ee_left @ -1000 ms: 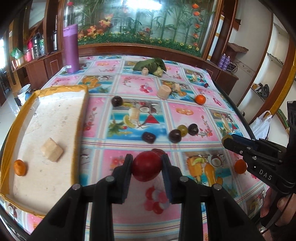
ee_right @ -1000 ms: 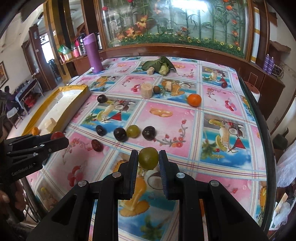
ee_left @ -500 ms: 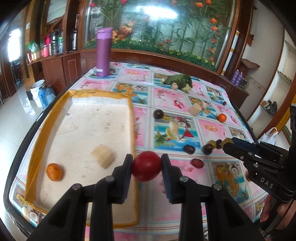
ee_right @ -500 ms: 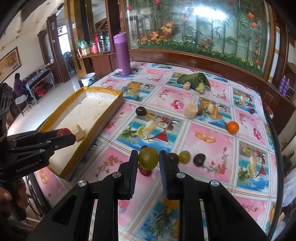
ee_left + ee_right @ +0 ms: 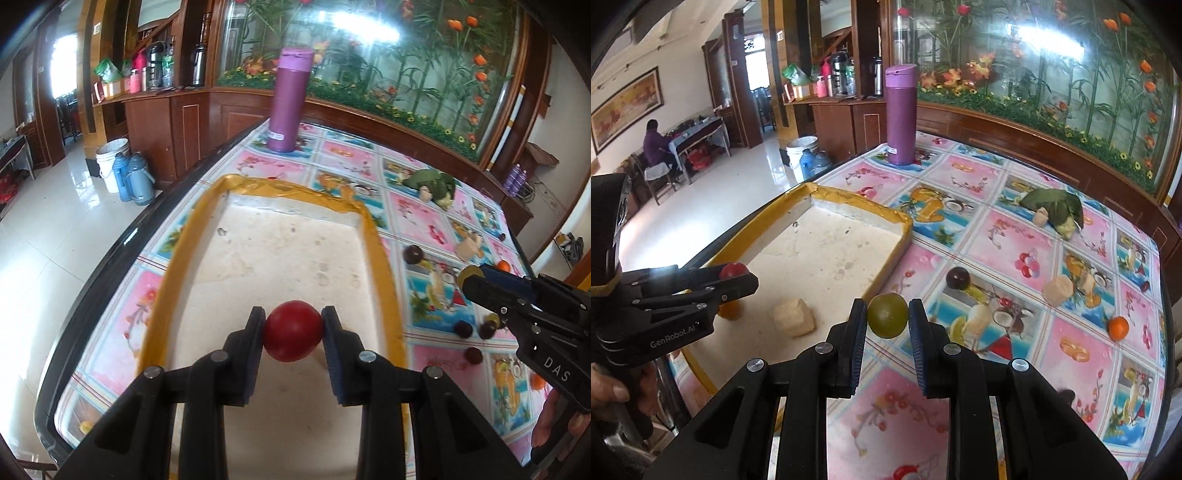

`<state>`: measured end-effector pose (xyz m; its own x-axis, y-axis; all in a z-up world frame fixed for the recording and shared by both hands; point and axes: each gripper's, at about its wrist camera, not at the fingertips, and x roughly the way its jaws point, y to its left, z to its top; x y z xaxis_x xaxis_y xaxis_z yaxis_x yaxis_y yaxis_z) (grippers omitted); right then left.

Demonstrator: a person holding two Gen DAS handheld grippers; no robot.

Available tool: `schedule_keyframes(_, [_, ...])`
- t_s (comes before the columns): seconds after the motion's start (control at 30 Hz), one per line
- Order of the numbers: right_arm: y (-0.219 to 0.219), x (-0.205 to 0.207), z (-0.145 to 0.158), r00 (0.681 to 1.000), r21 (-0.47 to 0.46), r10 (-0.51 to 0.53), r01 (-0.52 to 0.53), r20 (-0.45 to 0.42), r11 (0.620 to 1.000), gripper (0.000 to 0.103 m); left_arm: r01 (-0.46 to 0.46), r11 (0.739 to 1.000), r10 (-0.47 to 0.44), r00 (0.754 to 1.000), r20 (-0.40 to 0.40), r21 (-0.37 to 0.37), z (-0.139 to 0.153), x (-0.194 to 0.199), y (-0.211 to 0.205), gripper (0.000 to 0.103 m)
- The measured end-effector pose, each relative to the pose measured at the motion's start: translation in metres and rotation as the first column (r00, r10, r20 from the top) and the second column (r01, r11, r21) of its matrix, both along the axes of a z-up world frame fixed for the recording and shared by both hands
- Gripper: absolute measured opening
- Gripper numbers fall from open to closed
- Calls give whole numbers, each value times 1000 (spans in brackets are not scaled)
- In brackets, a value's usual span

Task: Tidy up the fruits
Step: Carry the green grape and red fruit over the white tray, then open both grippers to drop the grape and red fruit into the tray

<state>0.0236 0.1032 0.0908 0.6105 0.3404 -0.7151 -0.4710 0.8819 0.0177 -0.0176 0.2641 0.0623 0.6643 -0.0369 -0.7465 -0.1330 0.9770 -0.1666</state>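
My left gripper (image 5: 293, 328) is shut on a red round fruit (image 5: 293, 330) and hangs over the white inside of the yellow-rimmed tray (image 5: 380, 258). In the right wrist view, my right gripper (image 5: 887, 317) is shut on a green grape-like fruit (image 5: 887, 315), above the tablecloth just right of the tray (image 5: 897, 243). A beige cube (image 5: 794, 317) lies in the tray, and an orange fruit (image 5: 730, 310) is partly hidden behind the left gripper (image 5: 738, 277). The right gripper (image 5: 469, 275) shows at the right edge of the left wrist view.
Loose on the fruit-print cloth are a dark plum (image 5: 957, 277), an orange (image 5: 1118, 327), a beige block (image 5: 1058, 290), a green leaf bundle (image 5: 1052, 206) and dark fruits (image 5: 462, 328). A purple flask (image 5: 900, 114) stands at the far edge. The table drops off left of the tray.
Both grippers have swung left across the table with their fruits still held. The left one went from over the cloth to over the tray, and the right one now nears the tray's right rim.
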Motion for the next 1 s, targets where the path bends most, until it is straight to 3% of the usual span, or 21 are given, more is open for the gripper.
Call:
schedule_keyframes(0.2, [41, 38, -14, 999, 18, 33, -33, -41, 999, 22, -57, 998, 56, 997, -51, -10, -10, 31, 27, 34])
schedule_keyframes(0.47, [81, 77, -41, 995, -17, 52, -54, -87, 998, 22, -48, 999, 49, 994, -103, 8, -25, 61, 36, 34])
schedule_keyframes(0.7, [88, 88, -59, 992, -59, 48, -55, -115, 997, 22, -49, 999, 48, 988, -149, 2, -36, 70, 47, 34])
schedule_keyframes(1.0, [87, 93, -70, 989, -74, 44, -55, -142, 996, 22, -18, 998, 28, 988, -154, 66, -36, 73, 41, 34])
